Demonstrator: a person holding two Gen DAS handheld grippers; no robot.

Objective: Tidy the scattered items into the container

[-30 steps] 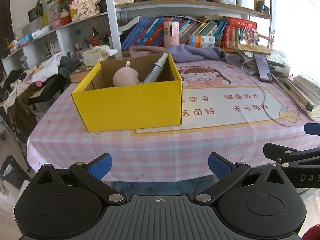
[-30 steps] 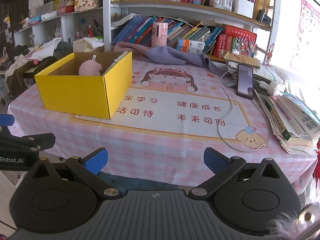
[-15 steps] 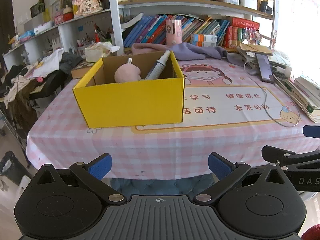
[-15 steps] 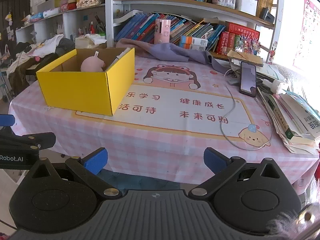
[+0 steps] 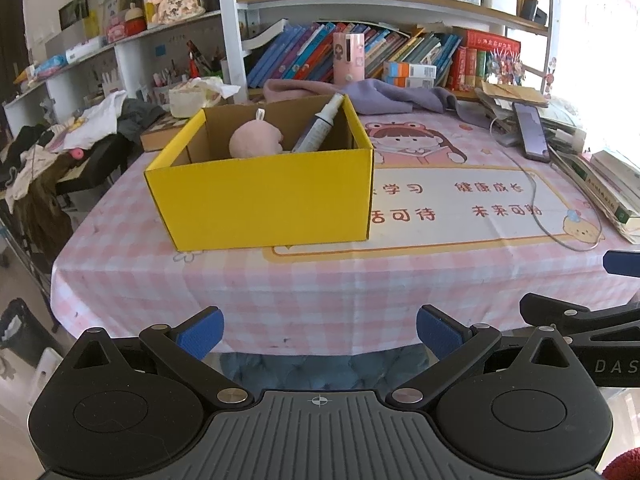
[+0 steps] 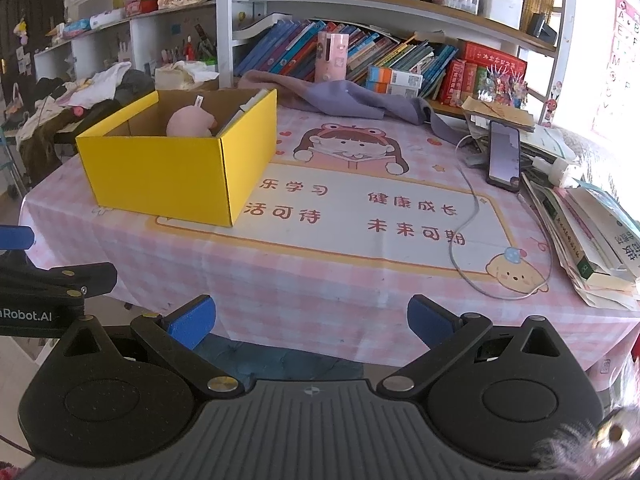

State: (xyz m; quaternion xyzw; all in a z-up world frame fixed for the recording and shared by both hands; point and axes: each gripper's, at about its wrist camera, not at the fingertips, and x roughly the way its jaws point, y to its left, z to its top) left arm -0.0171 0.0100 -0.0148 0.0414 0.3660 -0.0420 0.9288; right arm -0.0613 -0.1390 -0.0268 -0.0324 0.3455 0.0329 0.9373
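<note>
A yellow cardboard box (image 5: 264, 196) (image 6: 168, 176) stands on the left half of the pink checked table. Inside it lie a pink plush toy (image 5: 256, 141) (image 6: 190, 121) and a white spray bottle (image 5: 320, 124) leaning against the right wall. My left gripper (image 5: 318, 330) hangs open before the table's front edge, nothing between its blue pads. My right gripper (image 6: 312, 320) is open too, held off the front edge to the right of the box. Each gripper's side shows at the edge of the other's view.
A phone (image 6: 503, 156) with a white cable (image 6: 472, 216) lies at the right, beside stacked books (image 6: 592, 240). A purple cloth (image 6: 344, 98) and a pink tube (image 5: 349, 58) sit at the back under full bookshelves. Clothes pile on furniture (image 5: 60, 140) at the left.
Both views have crept slightly nearer and higher over the table, so the box looks a little larger. Both grippers stay open and nothing on the table has moved.
</note>
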